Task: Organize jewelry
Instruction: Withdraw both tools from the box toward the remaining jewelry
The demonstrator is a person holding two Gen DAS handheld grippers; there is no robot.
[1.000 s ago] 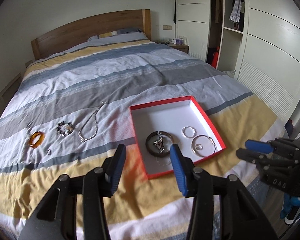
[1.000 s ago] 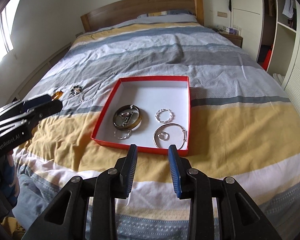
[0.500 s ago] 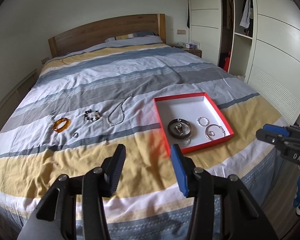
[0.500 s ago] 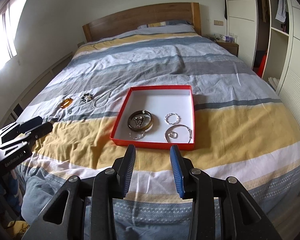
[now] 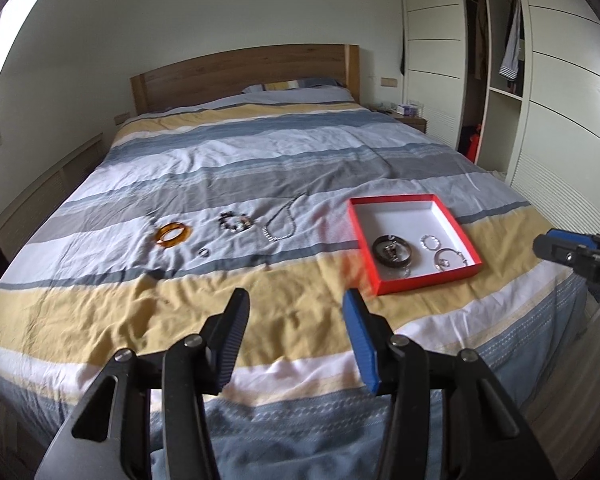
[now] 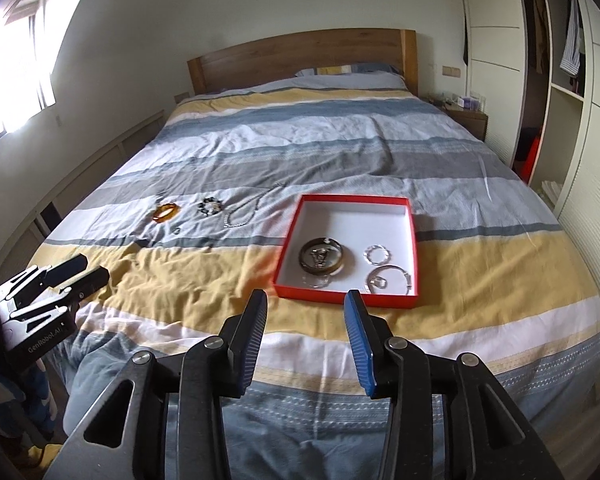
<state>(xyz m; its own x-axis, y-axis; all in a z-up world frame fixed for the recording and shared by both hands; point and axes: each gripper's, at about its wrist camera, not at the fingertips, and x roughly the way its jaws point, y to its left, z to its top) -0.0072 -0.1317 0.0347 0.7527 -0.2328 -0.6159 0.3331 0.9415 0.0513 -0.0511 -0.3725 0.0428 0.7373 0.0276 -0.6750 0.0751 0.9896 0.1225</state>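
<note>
Both grippers hang above the foot of the bed (image 5: 260, 168), each with its jaws spread wide and nothing between them. The left gripper (image 5: 296, 320) points at the yellow stripe of the striped duvet, and the right gripper (image 6: 305, 322) sits just short of the near edge of the red box (image 6: 414, 248). That shallow box, white inside, rests flat on the duvet toward the wardrobe side. In its near half lie a dark bangle (image 6: 321, 259) with what looks like a small charm or earrings inside its ring, a beaded silver ring bracelet (image 6: 377, 255) beside it, and a thin silver bangle (image 6: 388, 280) at the near right corner; a faint clear ring near the front wall is too small to make out. Left of the box, well apart from it on the pale stripes, four pieces lie loose in a row: a silver chain necklace (image 5: 282, 226) nearest the box, then a dark beaded bracelet (image 5: 236, 222), an amber bangle (image 5: 173, 234), and a small ring (image 5: 204, 253) just in front of those two. A wooden headboard (image 6: 300, 58) and an open wardrobe (image 6: 556, 80) stand beyond.
</note>
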